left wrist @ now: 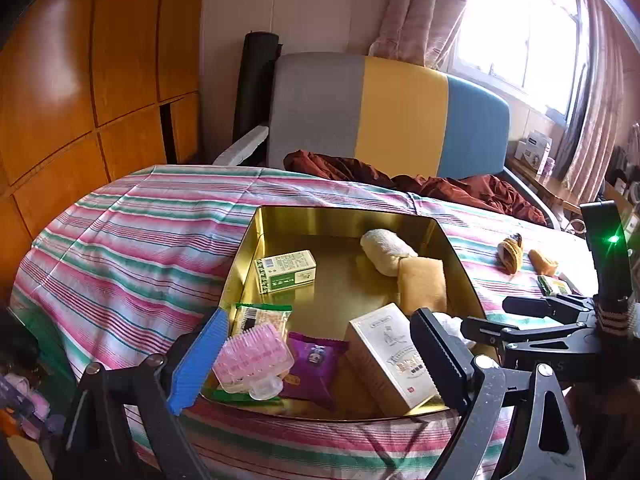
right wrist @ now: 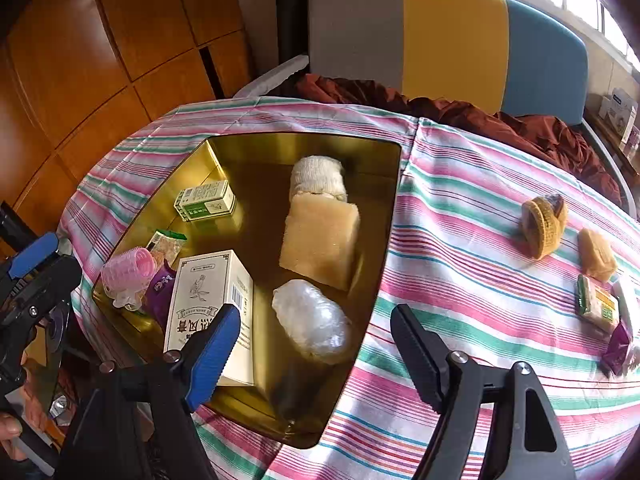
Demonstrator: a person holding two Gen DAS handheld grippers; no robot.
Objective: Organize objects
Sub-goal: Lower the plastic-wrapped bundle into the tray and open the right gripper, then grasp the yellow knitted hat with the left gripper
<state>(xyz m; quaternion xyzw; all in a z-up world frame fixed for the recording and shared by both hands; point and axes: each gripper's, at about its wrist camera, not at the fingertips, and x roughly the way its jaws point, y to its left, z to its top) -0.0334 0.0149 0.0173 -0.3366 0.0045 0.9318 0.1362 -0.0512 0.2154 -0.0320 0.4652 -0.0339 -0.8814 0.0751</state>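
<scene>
A gold tin tray (left wrist: 248, 264) sits on a striped cloth. It holds a green-white box (left wrist: 286, 272), a rolled white towel (left wrist: 386, 246), a yellow sponge (left wrist: 424, 284), a pink hair roller (left wrist: 252, 356), a purple packet (left wrist: 312, 360) and a white carton (left wrist: 392, 360). My left gripper (left wrist: 320, 360) stands open at the tray's near edge, with its pads apart from the roller, packet and carton between them. My right gripper (right wrist: 316, 354) is open just short of a crumpled clear plastic bag (right wrist: 312, 320) that lies in the tray (right wrist: 384, 208).
To the right of the tray, the striped cloth (right wrist: 460, 260) carries a knitted yellow-brown piece (right wrist: 544, 226), a small yellow sponge (right wrist: 598, 254), a green packet (right wrist: 596, 304) and a purple packet (right wrist: 618, 344). A grey, yellow and blue chair back (right wrist: 452, 32) stands behind.
</scene>
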